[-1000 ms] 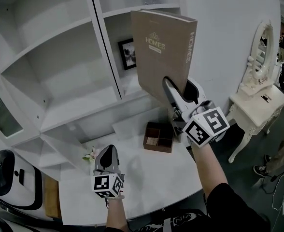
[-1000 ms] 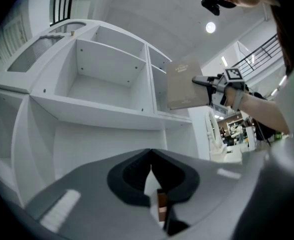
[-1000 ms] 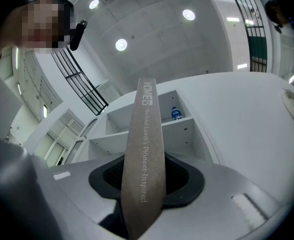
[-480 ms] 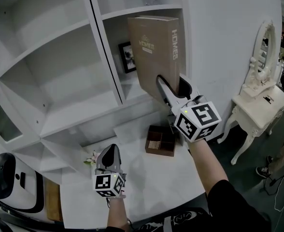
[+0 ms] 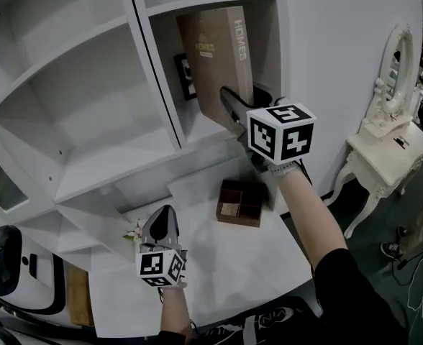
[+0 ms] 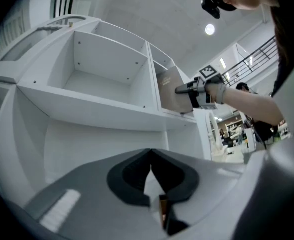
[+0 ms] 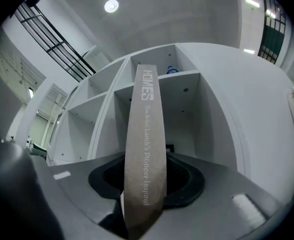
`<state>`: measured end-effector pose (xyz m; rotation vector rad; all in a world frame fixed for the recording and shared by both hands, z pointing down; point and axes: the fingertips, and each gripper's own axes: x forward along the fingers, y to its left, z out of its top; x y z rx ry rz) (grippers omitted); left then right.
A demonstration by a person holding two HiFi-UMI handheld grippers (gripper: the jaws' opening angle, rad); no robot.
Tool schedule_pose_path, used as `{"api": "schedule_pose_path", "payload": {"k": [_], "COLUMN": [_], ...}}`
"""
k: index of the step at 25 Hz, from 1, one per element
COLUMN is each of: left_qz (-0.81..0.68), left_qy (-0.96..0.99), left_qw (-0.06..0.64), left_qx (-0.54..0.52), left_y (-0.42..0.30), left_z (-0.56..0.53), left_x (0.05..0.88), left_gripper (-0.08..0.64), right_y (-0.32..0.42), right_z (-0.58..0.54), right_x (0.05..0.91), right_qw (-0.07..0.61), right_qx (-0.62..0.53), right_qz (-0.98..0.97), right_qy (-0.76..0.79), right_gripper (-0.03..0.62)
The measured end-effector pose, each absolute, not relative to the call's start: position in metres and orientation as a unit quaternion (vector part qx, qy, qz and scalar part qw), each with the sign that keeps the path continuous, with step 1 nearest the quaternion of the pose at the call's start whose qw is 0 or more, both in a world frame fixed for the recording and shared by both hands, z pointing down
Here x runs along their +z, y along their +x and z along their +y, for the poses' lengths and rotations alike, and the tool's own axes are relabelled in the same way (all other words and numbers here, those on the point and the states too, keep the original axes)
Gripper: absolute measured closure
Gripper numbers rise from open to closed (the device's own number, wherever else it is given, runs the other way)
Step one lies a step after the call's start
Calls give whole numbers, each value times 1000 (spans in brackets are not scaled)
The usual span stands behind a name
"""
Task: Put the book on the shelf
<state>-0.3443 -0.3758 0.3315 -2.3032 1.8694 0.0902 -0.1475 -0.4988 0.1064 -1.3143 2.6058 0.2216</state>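
Note:
The tan hardback book [image 5: 215, 60], with "HOMES" on its spine, stands upright, partly inside the right-hand compartment of the white shelf unit [image 5: 161, 77]. My right gripper [image 5: 239, 112] is shut on the book's lower edge, its marker cube facing me. In the right gripper view the spine [image 7: 146, 149] rises between the jaws toward the compartment [image 7: 182, 109]. The left gripper [image 5: 161, 228] hangs low over the white table [image 5: 219, 264], shut and holding nothing. The left gripper view shows the book [image 6: 169, 91] at the shelf.
A framed picture [image 5: 184, 74] stands at the back of the same compartment, left of the book. On the table lie a brown divided box [image 5: 239, 203] and a small flower [image 5: 134, 230]. A white dressing table with a mirror [image 5: 385, 142] stands to the right.
The right gripper has carried the book up and to the left, from in front of the shelf unit into the compartment, and turned it more upright. The left gripper has stayed put.

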Motion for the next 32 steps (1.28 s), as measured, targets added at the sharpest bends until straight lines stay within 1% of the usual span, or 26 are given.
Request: {"api": "schedule_pose_path", "payload": {"k": [5, 9, 25, 32], "left_qz": [628, 626, 636, 634], "left_qy": [-772, -775, -768, -769], "left_qw": [84, 82, 73, 73], "left_qx": [36, 37, 35, 33], "left_y": [-346, -343, -353, -351], "left_z": [-384, -390, -391, -388], "left_x": [332, 334, 339, 340], "left_gripper": [560, 560, 560, 560], "right_y": [-165, -177, -211, -218], "right_z": [-532, -548, -577, -583], "right_x": [107, 108, 107, 108], "right_qw": [65, 46, 41, 26], "right_qx": [52, 50, 35, 40], "right_qz": [895, 895, 883, 879], "right_qy": [-438, -442, -467, -475], "right_gripper": [414, 414, 413, 410]}}
